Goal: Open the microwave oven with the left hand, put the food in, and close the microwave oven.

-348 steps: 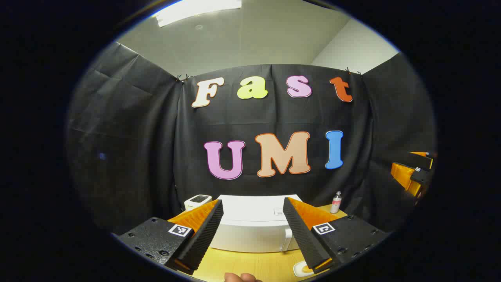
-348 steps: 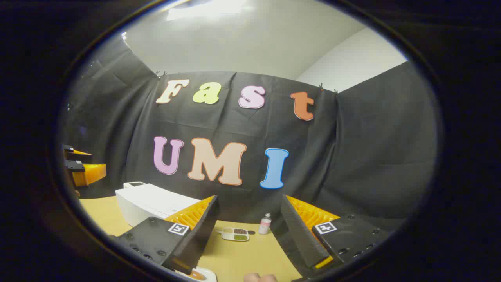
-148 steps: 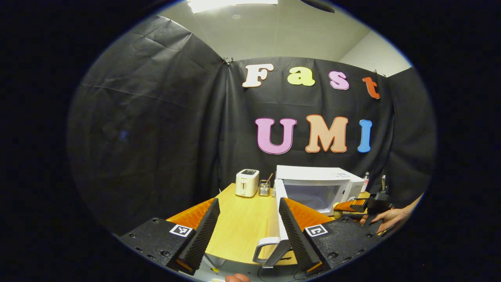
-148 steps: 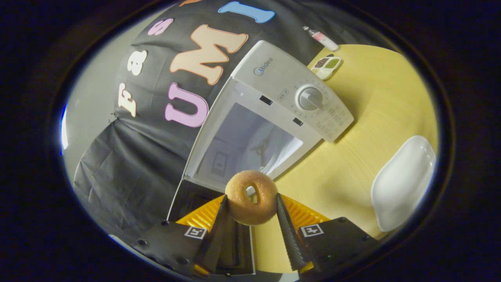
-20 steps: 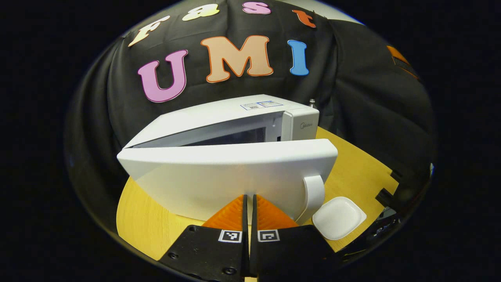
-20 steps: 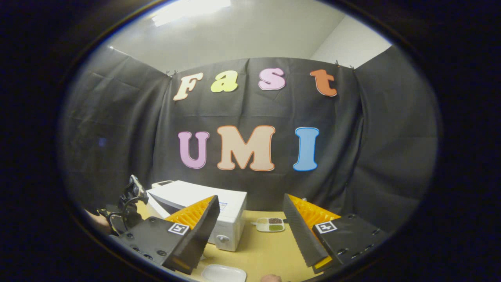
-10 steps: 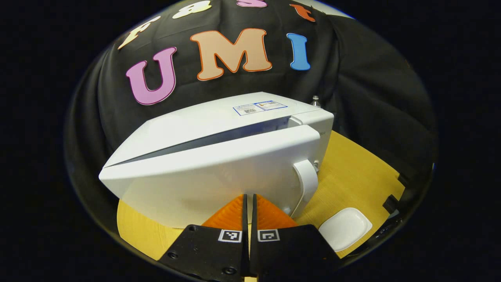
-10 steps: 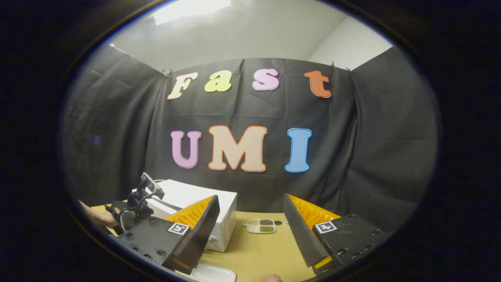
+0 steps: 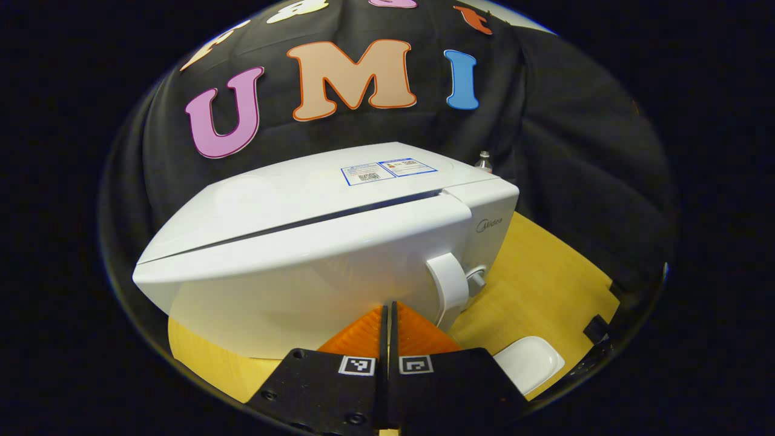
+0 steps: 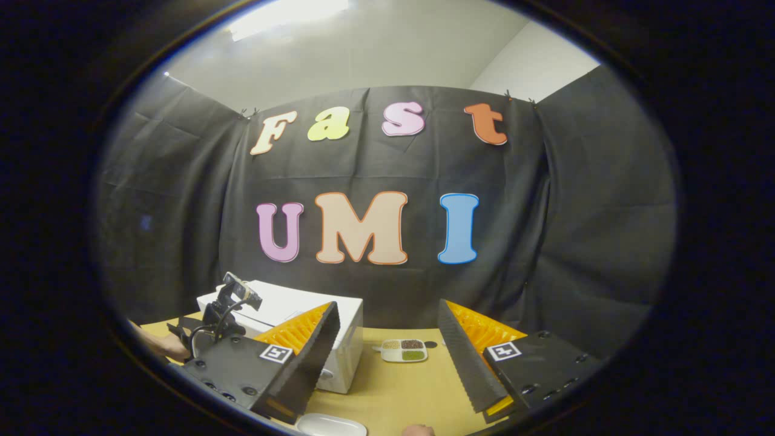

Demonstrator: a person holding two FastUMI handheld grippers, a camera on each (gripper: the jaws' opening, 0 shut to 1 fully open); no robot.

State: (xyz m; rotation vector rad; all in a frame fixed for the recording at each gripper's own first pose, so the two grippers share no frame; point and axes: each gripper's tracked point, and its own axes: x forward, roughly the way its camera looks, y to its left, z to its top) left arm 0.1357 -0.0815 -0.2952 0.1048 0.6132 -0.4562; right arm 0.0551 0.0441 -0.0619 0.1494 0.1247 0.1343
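In the left gripper view, the left gripper [image 9: 387, 309], fingers pressed together with nothing between, touches the microwave door [image 9: 315, 266], nearly flush with the microwave [image 9: 339, 181]. A white plate [image 9: 528, 363] lies near right. In the right gripper view, the right gripper [image 10: 387, 345] gapes wide, empty, over bare table [image 10: 412, 387].

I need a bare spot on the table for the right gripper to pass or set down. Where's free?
Bare wood lies on the table between the microwave, the small sectioned dish near the wall, and the empty white plate at the near edge. It is crowded left of there, where the left gripper, shut, presses on the microwave door.
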